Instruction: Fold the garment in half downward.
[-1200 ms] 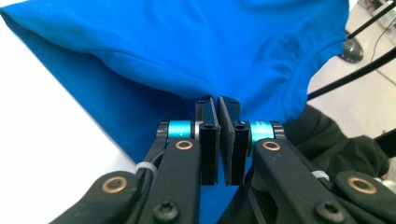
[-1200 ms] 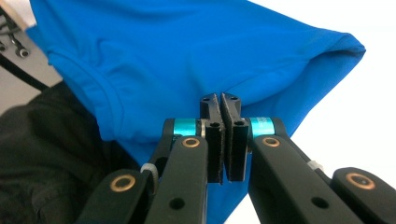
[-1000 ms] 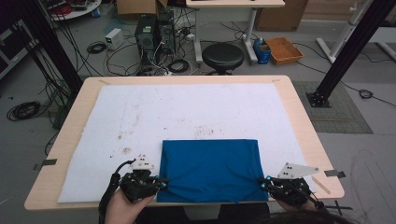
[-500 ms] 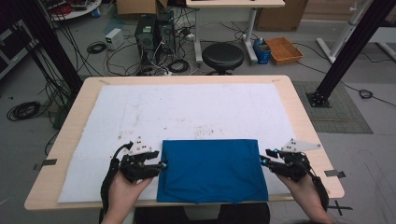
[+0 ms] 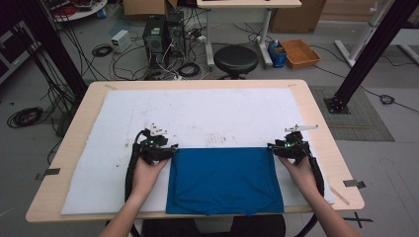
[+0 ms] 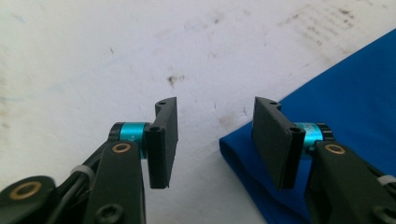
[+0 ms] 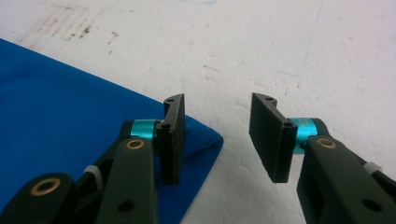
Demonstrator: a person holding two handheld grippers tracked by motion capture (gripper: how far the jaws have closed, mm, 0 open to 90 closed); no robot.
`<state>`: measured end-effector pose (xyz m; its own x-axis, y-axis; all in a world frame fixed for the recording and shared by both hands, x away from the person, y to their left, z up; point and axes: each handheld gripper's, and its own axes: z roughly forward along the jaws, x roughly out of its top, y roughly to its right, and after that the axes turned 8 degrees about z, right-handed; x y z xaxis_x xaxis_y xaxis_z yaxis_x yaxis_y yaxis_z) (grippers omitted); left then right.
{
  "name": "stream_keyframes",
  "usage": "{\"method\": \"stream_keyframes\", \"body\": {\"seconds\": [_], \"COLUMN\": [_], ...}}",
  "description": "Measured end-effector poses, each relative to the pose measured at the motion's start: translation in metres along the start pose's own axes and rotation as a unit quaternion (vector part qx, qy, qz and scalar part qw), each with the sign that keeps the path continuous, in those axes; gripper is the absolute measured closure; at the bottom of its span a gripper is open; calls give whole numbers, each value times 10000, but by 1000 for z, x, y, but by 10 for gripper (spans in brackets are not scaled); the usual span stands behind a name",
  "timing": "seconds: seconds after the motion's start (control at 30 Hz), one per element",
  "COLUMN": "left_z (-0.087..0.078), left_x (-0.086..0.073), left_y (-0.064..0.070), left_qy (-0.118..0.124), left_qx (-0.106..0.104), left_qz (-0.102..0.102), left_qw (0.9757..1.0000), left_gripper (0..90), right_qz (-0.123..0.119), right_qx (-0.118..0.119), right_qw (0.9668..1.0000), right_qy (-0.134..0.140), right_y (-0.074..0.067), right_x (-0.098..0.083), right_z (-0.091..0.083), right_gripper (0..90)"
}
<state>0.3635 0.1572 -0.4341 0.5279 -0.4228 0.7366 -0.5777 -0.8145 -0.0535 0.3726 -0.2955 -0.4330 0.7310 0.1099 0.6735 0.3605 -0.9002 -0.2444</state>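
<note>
A folded blue cloth lies flat on the white mat, reaching the table's near edge. My left gripper sits at the cloth's far left corner, and its jaws have just been opening. In the left gripper view the left gripper is open, with the blue cloth corner under its right jaw and untouched by the pads. My right gripper is at the far right corner, its jaws also just opening. The right gripper stands open over the blue cloth corner.
The mat covers most of the wooden table. Small tape strips mark the table's side edges. Beyond the far edge stand a black stool, computer towers and floor cables. A black frame post rises at the right.
Both hands have moved away from the near edge, carrying the grippers from the cloth's near corners to its far corners. The cloth lies as before.
</note>
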Motion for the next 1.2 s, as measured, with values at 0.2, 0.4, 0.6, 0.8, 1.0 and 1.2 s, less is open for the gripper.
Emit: {"method": "stream_keyframes", "body": {"seconds": [0.2,0.4,0.6,0.8,1.0,1.2], "left_z": [4,5,8,19,32,35], "left_x": [-5,-5,2,13,20,24], "left_y": [4,8,3,-10,-19,-20], "left_qy": [-84,-14,-38,43,89,110], "left_qx": [-107,-293,-244,-195,-75,7], "left_qz": [129,143,253,189,128,205], "left_qw": [9998,9995,9994,9996,9999,9997], "left_gripper": [659,869,878,878,878,878], "right_qz": [-269,-466,-586,-617,-630,-816], "right_qx": [79,95,103,79,14,-37], "right_qw": [9993,9986,9981,9980,9980,9966], "right_qy": [-256,-242,-176,-75,5,73], "right_y": [-3,-3,-1,5,12,12], "right_x": [-4,-7,4,20,33,40], "right_z": [7,5,9,17,26,32], "right_gripper": [748,866,870,870,870,869]}}
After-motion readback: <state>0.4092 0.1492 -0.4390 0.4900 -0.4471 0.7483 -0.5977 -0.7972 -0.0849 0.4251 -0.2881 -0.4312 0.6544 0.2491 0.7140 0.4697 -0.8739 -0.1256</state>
